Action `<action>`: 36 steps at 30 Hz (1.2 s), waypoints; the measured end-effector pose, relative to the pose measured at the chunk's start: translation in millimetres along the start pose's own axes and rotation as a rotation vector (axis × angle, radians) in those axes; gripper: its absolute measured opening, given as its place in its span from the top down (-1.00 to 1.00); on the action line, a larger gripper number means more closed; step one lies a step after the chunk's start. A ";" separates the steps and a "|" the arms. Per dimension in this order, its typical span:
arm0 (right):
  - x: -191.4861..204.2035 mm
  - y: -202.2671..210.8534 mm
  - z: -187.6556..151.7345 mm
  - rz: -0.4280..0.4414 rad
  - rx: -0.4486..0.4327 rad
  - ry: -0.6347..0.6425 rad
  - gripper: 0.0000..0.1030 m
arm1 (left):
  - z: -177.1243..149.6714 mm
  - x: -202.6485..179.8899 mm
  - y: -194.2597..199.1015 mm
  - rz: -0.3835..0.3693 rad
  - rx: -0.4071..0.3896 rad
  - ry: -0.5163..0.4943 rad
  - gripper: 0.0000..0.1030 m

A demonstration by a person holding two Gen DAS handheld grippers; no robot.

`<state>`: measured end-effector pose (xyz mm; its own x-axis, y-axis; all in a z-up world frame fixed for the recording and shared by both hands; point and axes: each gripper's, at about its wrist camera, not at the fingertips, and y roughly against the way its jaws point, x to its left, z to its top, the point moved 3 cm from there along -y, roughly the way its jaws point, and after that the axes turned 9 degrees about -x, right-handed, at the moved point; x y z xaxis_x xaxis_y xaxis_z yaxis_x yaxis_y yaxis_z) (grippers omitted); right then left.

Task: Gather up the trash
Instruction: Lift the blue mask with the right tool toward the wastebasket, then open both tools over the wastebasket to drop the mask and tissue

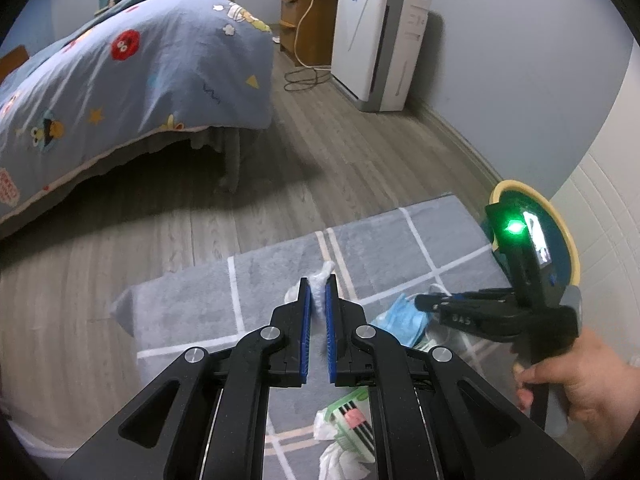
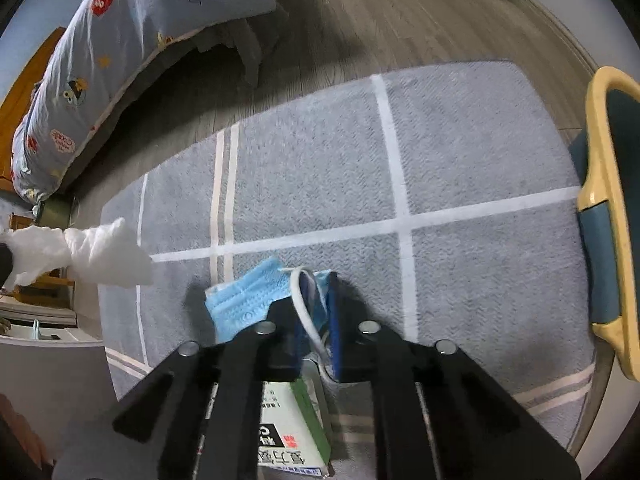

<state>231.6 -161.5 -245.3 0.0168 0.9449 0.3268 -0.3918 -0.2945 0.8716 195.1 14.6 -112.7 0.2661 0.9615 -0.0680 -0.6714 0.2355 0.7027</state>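
Observation:
My left gripper is shut on a crumpled white tissue, held above the grey rug; the same tissue shows at the left edge of the right wrist view. My right gripper points steeply down at the rug. It is shut on a blue face mask, whose white ear loop runs between the pads. In the left wrist view that gripper reaches in from the right onto the mask. A teal bin with a yellow rim stands at the rug's right edge.
A green and white carton lies on the rug under the right gripper. A green packet and white wrapper lie nearer. A bed with a blue quilt stands on the left. An air purifier, a wooden cabinet and a floor cable line the far wall.

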 end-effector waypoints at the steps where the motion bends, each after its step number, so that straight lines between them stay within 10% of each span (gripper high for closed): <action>1: -1.7 5.8 1.7 0.005 -0.013 -0.007 0.85 | 1.4 -1.8 0.6 -0.002 -0.004 -0.001 0.87; 20: -61.5 201.9 48.2 -0.083 -0.309 0.145 0.86 | 46.5 -93.9 13.3 -0.105 -0.114 -0.054 0.87; 36: -204.1 233.8 38.5 -0.272 -0.329 -0.019 0.86 | 46.1 -235.7 -18.2 -0.292 -0.125 -0.242 0.87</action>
<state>172.0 -428.7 -94.2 0.1757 0.9782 0.1109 -0.6431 0.0288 0.7652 176.5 -222.7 -76.8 0.6036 0.7940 -0.0729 -0.6182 0.5237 0.5861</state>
